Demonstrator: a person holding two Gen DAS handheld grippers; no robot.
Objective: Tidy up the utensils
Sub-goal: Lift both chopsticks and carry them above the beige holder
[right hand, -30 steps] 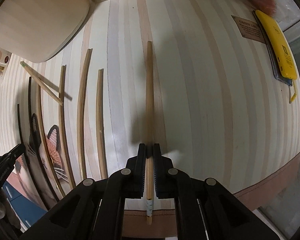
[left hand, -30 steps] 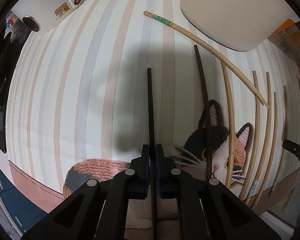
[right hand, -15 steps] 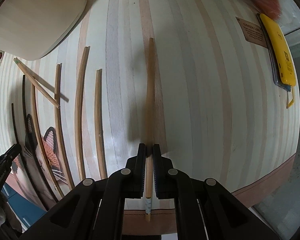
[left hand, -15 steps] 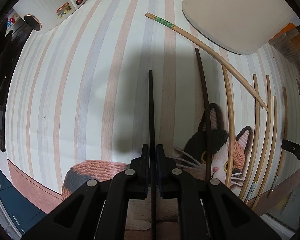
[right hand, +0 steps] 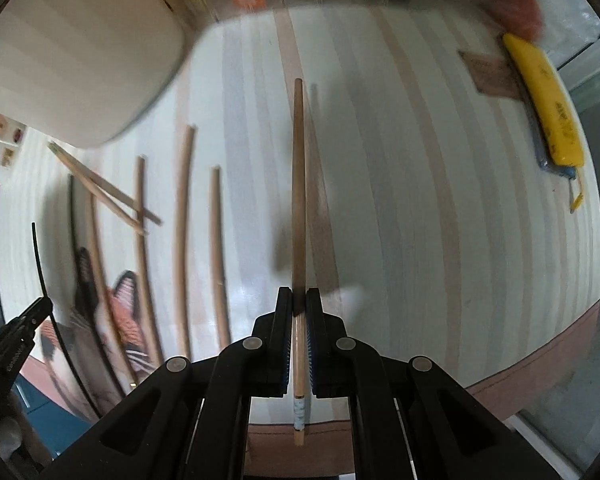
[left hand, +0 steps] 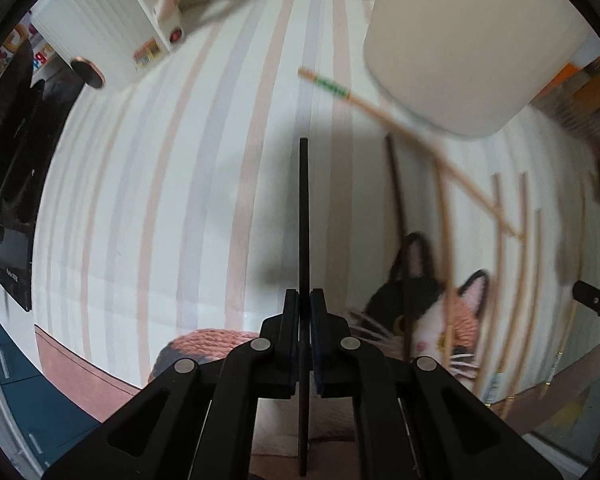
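Both grippers are clamped tight: left gripper (left hand: 304, 300) pinches a black chopstick (left hand: 303, 216) pointing straight ahead above the striped tablecloth (left hand: 148, 200), while right gripper (right hand: 299, 298) squeezes a wooden chopstick (right hand: 298, 184) the same way. More wooden chopsticks (right hand: 180, 216) lie side by side on the cloth between them, near the cat print (left hand: 432, 312), one angled across toward the white container (left hand: 460, 48).

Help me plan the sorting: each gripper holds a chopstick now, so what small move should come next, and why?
Probably carry both toward the white rounded container. The left gripper is shut on the thin black chopstick, the right gripper on the light wooden chopstick, both raised off the striped tablecloth.
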